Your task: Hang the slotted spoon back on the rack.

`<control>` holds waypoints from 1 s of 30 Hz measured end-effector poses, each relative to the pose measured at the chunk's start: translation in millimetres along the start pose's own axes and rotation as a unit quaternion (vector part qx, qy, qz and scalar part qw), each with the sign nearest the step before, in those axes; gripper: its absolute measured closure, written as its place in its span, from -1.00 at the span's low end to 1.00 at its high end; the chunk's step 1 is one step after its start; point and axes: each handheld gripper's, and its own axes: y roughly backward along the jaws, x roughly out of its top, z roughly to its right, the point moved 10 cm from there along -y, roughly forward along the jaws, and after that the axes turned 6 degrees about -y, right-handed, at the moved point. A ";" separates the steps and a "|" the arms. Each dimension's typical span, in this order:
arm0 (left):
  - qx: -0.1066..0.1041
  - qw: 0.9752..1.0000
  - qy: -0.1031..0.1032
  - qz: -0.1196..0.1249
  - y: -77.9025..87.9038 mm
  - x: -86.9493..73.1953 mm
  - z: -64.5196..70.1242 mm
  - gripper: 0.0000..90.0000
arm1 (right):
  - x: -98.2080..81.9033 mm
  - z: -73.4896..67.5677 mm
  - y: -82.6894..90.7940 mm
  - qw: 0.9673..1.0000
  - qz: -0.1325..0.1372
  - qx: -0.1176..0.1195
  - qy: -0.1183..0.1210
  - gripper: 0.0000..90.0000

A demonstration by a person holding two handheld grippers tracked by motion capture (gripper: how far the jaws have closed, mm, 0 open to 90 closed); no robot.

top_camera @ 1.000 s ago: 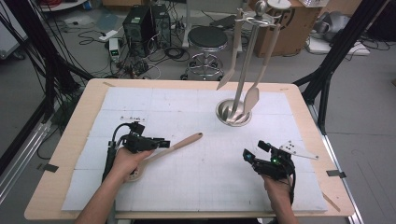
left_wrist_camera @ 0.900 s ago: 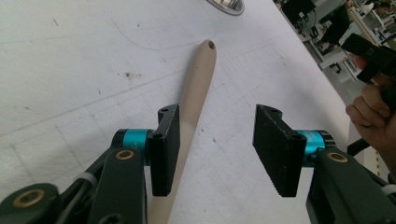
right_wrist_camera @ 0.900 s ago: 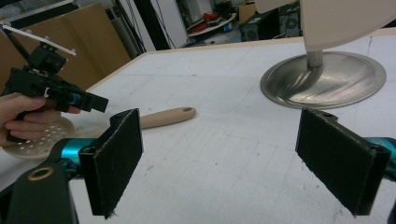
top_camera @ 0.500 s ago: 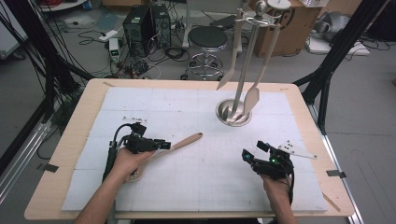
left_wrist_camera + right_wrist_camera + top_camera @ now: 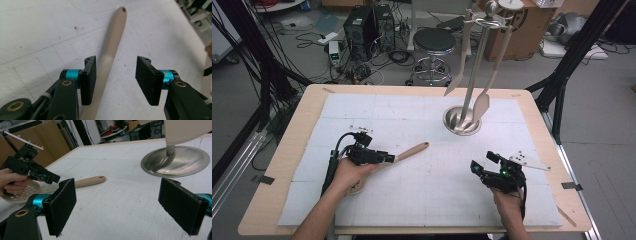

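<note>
Straddling the handle of the beige slotted spoon (image 5: 110,50), your left gripper (image 5: 384,158) has its jaws parted, one pad touching the handle, nothing clenched; the spoon lies flat on the white mat (image 5: 422,200). Little has changed over the last second: your right gripper (image 5: 477,169), jaws wide and empty, has edged slightly inward. The utensil stand (image 5: 462,120) waits beyond. Your left hand hides the spoon's perforated bowl from above.

Left gripper (image 5: 116,81): black jaws, flat rectangular pads, teal collars, brass-coloured pivots (possibly rivets); forearms bare.
</note>
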 end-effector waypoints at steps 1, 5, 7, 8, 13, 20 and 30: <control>0.005 1.000 -0.003 -0.007 -1.0 -0.9 0.3 0.15 | -0.1 -0.5 -0.3 1.000 0.000 0.000 0.000 -0.68; 0.008 1.000 -0.006 -0.026 -2.5 -4.4 1.1 0.17 | 0.0 -0.9 -0.4 1.000 0.000 0.002 -0.002 -0.68; 0.006 1.000 -0.001 -0.030 -1.5 -5.4 0.1 0.19 | 0.4 -0.2 -0.2 1.000 0.000 0.002 -0.001 -0.68; 0.008 0.999 0.001 -0.034 -1.0 -6.6 -1.5 0.20 | 0.3 -0.4 0.1 1.000 0.000 0.002 -0.004 -0.68; 0.022 0.997 -0.010 -0.074 -8.9 -17.0 -4.1 0.20 | 0.1 -1.0 -0.2 1.000 -0.001 0.002 -0.002 -0.68; 0.027 0.996 -0.031 -0.078 -9.6 -18.6 -3.5 0.24 | 0.7 -0.9 -0.4 1.000 0.001 0.003 -0.002 -0.68; 0.083 0.989 -0.094 -0.077 -11.6 -21.1 -3.9 0.50 | 0.5 -2.8 0.0 1.000 0.000 0.009 -0.003 -0.68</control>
